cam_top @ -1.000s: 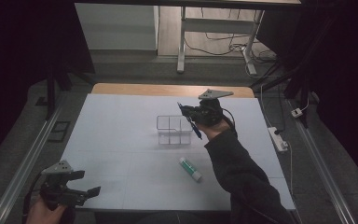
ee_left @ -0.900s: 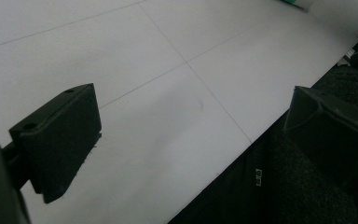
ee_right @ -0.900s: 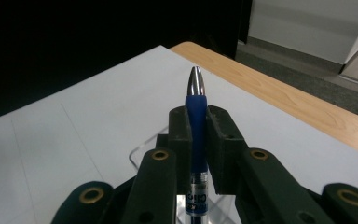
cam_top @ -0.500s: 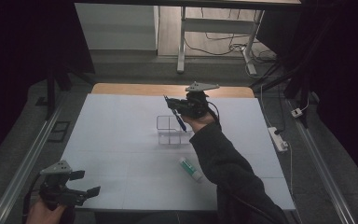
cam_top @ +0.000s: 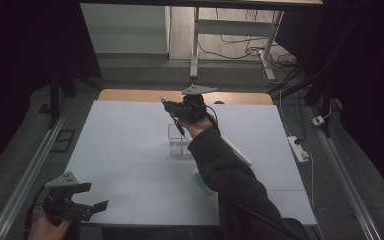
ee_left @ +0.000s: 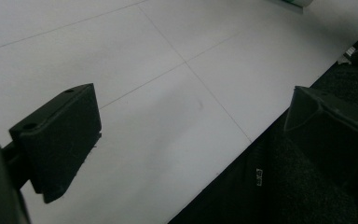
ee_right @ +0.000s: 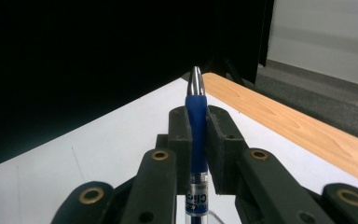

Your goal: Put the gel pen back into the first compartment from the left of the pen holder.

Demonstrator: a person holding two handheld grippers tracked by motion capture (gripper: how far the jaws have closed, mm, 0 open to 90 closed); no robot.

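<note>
Pen [cam_top: 179, 126] above clear box [cam_top: 180, 139]; glue stick [cam_top: 200, 179] nearer.

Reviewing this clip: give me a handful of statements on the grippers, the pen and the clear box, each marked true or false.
1. The right gripper is shut on a blue pen. True.
2. The pen lies flat on the white table. False: it is held in the air above the clear box, tilted.
3. The left gripper is open and holds nothing. True.
4. The left gripper hovers over the clear box. False: it is at the table's near left corner, far from the box.
5. A glue stick lies on the table beside the person's sleeve. True.
</note>
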